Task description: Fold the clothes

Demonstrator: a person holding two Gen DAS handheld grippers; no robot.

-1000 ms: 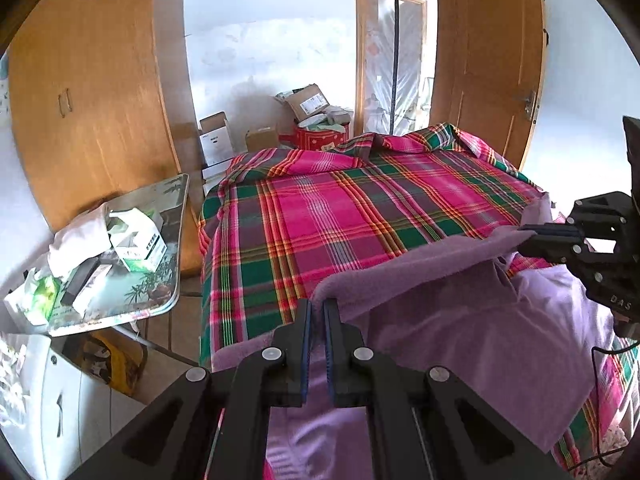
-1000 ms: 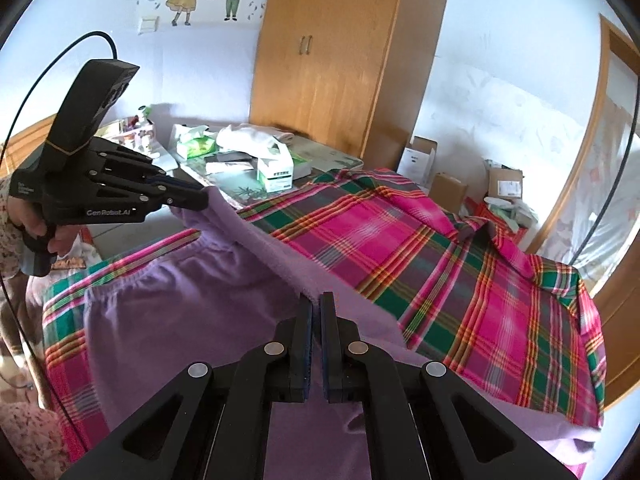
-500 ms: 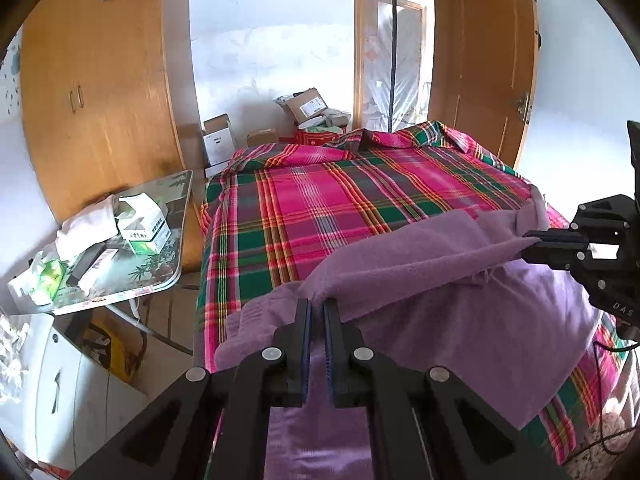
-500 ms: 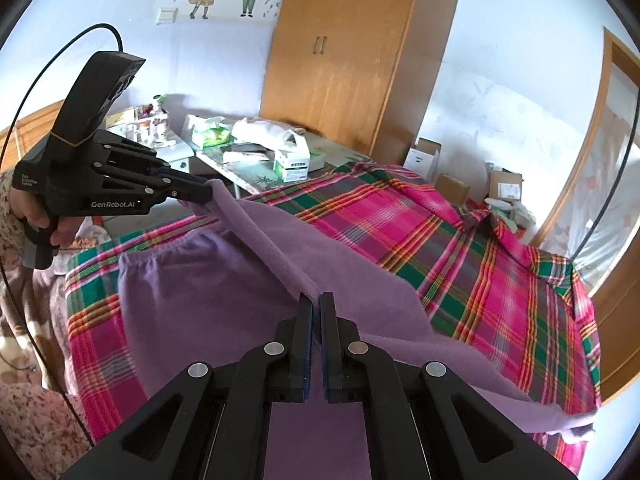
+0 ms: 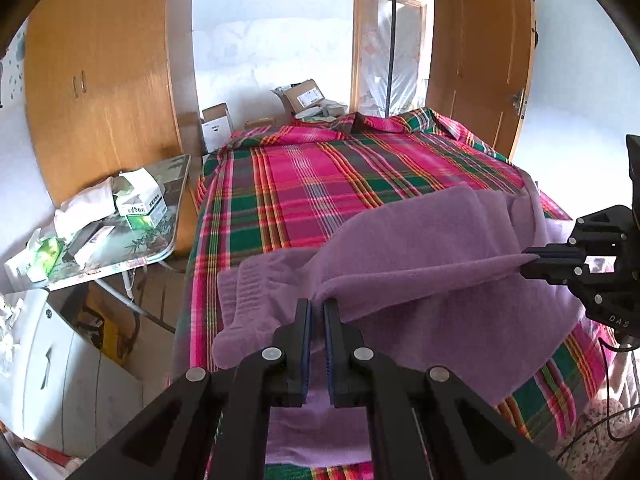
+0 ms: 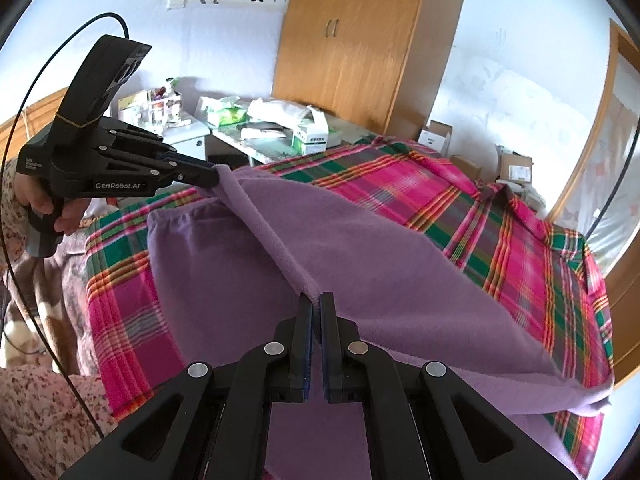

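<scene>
On bed with plaid cover (image 5: 320, 184): purple fleece garment (image 5: 420, 248), spread across near half, one edge lifted clear and stretched in a taut line between two grippers; remainder flat on cover beneath. Ribbed cuff or hem end (image 5: 244, 292) draped toward bed's side edge in left wrist view. Exact garment type not determinable from these views; gathered band visible near left gripper in right wrist view. Left gripper (image 5: 316, 308): jaws closed on raised edge, cloth pinched between pads. Right gripper (image 6: 316, 304): jaws likewise closed on same edge, further along. Each also seen from opposite camera, left gripper held by a hand (image 6: 48, 204). Material: soft, thick, napped, light; no stiffness, sags between hold points, likely to cling to itself and to cover, not slippery. Not fragile. Best hold: at hemmed or doubled edge, near corners, both layers inside pinch so top layer cannot slide off. Judged stage: a fold in progress, raised edge being carried over flat portion; direction of travel not settled from one moment. Risk: slack middle dropping short of far edge, leaving uneven fold. Beyond bed: cluttered counter (image 5: 176, 216) with boxes and tissue packs, wooden wardrobe (image 6: 360, 48), cardboard boxes (image 5: 300, 96) on floor at far end, door (image 5: 488, 60).
</scene>
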